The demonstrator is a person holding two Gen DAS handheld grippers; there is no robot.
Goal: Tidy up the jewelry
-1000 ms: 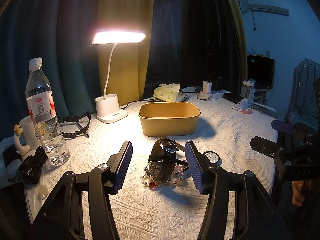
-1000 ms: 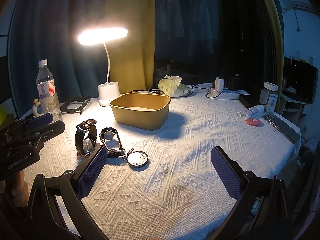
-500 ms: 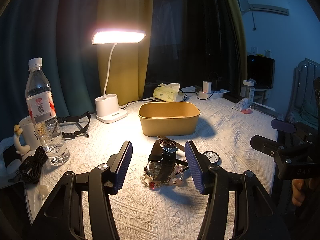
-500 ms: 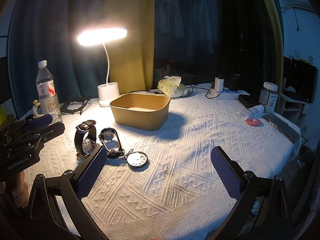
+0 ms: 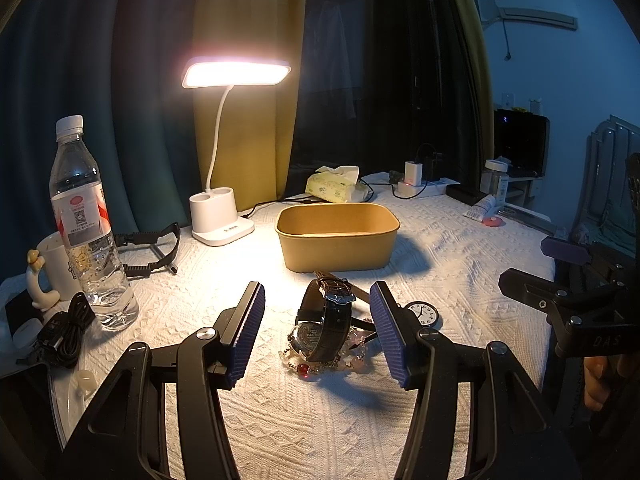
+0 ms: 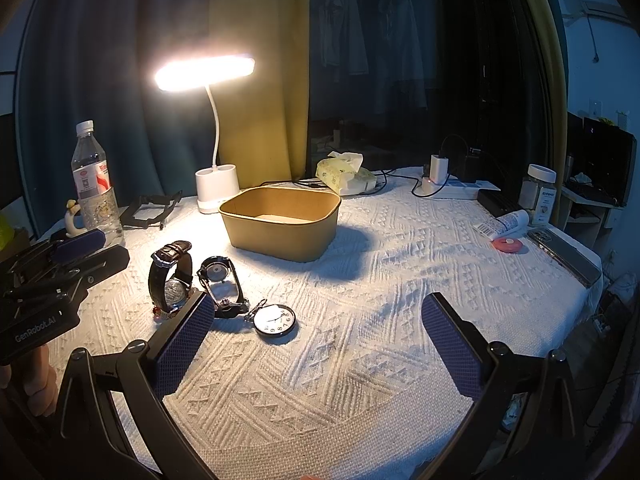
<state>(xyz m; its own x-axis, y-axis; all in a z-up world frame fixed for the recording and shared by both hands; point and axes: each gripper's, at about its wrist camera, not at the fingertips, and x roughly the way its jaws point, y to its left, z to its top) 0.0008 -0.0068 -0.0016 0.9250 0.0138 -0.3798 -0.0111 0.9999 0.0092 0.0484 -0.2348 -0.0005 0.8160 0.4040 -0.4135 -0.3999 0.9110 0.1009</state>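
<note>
Leather-strapped watch (image 5: pixel 326 322) stands between the wide-open left gripper (image 5: pixel 318 334); closing could snag the bead bracelet (image 5: pixel 320 364) beneath (right gripper (image 6: pixel 320 350) also wide, empty) before reaching the box (image 5: pixel 337 236).

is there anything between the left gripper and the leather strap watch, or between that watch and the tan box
Nothing visible blocks either. The left gripper is open with the leather strap watch between its fingers, and only bare tablecloth lies between the watch and the tan box.
</note>
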